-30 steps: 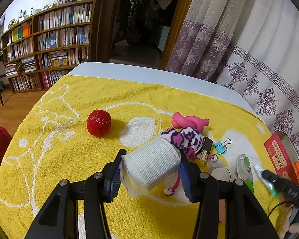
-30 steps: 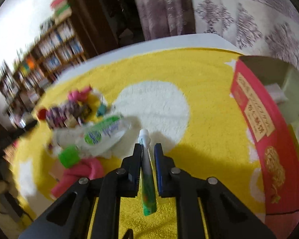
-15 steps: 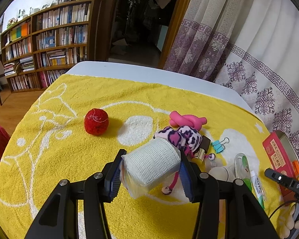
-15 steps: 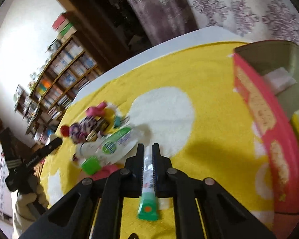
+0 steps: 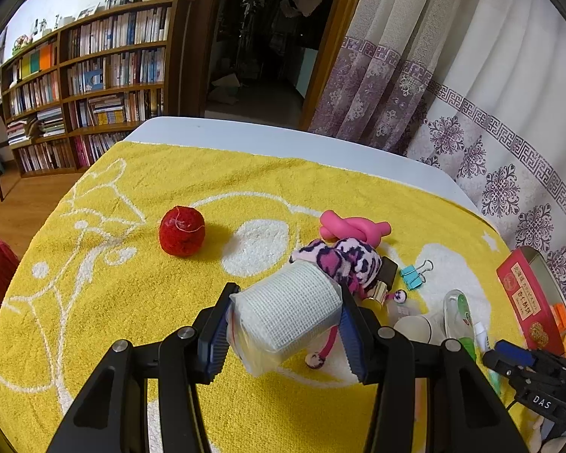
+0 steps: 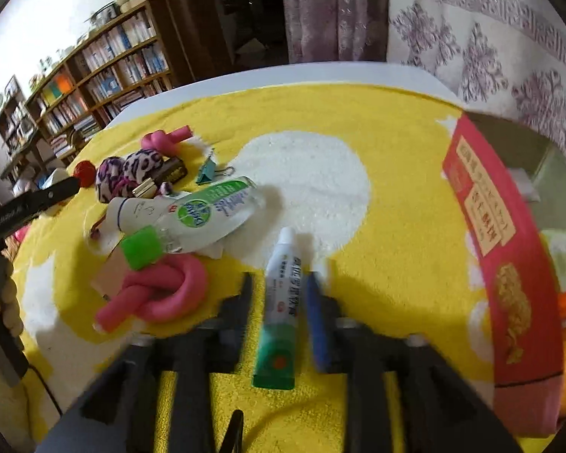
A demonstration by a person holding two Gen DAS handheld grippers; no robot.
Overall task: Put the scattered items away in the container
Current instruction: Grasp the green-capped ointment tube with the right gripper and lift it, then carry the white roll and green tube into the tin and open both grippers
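The left wrist view alone shows the left gripper (image 5: 285, 324) at lower centre, its jaws pinching a white gauze roll in a clear bag (image 5: 286, 315) above the yellow towel (image 5: 132, 302) that covers the bench. Left to right beyond it lie one red ball (image 5: 182, 231), one pink knotted tube (image 5: 352, 227), one pink-and-black spotted plush (image 5: 343, 262) and one blue binder clip (image 5: 412, 277). The red tin (image 5: 524, 302), the container, sits at the right edge of the frame, and the right gripper (image 5: 509, 358) shows only as a dark tip at lower right.

The right wrist view alone shows a second pink knotted tube (image 6: 158, 298) at lower left, under a clear bottle with a green cap (image 6: 203, 215); the ball, the plush, the first tube and the clip appear small at upper left. So two pink tubes can be counted, and one each of the rest. At bottom centre the right gripper's jaws have just been opening: they stand spread on either side of a small white-and-green ointment tube (image 6: 281, 302) that lies on the towel between them, the pads no longer pressing it. The picture there is blurred. The tin fills the right side, open, with orange and pale things inside that cannot be made out.

The towel's left half around the ball is open, and a bare yellow-and-white stretch separates the ointment tube from the tin's near wall. The bench's white far edge runs across the top of the towel in both views.
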